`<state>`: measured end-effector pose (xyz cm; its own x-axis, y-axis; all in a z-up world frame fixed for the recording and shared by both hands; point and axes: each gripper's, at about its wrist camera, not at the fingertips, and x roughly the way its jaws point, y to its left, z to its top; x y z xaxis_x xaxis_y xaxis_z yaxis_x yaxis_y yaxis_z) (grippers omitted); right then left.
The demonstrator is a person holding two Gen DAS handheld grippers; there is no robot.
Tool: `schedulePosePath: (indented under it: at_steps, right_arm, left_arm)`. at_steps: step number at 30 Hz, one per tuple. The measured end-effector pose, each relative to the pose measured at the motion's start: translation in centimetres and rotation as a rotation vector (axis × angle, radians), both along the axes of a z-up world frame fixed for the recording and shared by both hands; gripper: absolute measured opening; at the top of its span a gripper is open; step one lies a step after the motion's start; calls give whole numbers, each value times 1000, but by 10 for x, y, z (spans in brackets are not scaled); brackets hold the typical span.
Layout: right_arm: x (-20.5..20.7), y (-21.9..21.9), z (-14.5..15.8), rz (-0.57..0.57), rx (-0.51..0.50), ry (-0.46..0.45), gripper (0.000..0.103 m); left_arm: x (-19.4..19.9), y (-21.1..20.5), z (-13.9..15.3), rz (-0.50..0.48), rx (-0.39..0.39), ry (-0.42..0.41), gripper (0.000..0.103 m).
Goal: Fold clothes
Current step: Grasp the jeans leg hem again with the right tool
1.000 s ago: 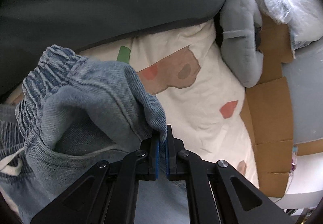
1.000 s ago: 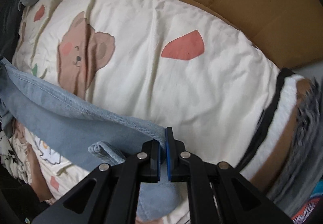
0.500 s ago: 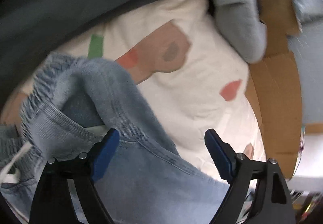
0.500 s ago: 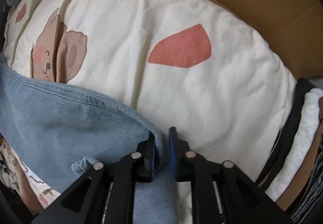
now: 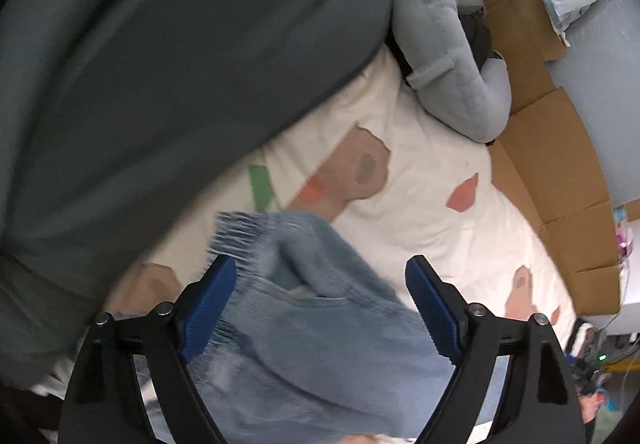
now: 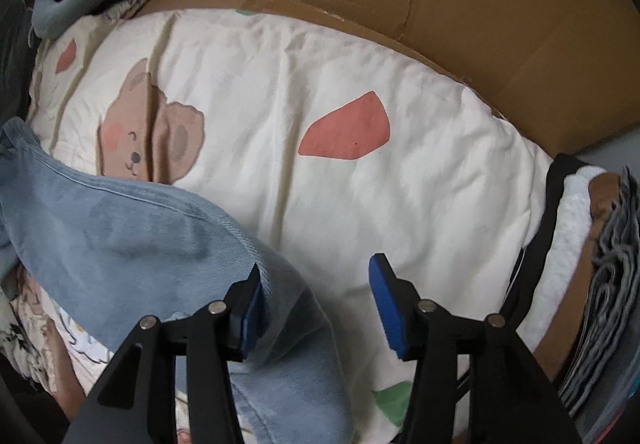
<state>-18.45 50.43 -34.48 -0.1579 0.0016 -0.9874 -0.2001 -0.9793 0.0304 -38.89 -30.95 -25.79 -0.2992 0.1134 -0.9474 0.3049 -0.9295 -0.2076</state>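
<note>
I'm holding both tools wide open, gripping nothing: left tool (image 5: 320,300), right tool (image 6: 316,300). Light-blue denim jeans (image 6: 132,228) are lying on the cream bear-print duvet (image 6: 360,204), spreading toward 9 o'clock. I'm judging a regrip comes next; fold stage unclear.

bear-print quilt (image 6: 360,56) lies beside cardboard (image 6: 500,4).

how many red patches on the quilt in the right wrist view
2: a large one mid-quilt, a small one at its far left corner. The jeans may hide more.
</note>
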Motion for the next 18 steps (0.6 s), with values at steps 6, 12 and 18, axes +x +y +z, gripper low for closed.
schedulePosePath:
  at_steps: [6, 12, 18]
  right_arm:
    - [0, 2, 29, -51, -37, 86, 47]
    - [16, -1, 34, -113, -54, 92, 51]
    - [39, -23, 15, -137, -95, 82, 52]
  left_arm:
    - [17, -27, 3, 37, -26, 4, 87]
    - [33, -32, -18, 30, -31, -21, 87]
    - [39, -37, -35, 41, -33, -37, 87]
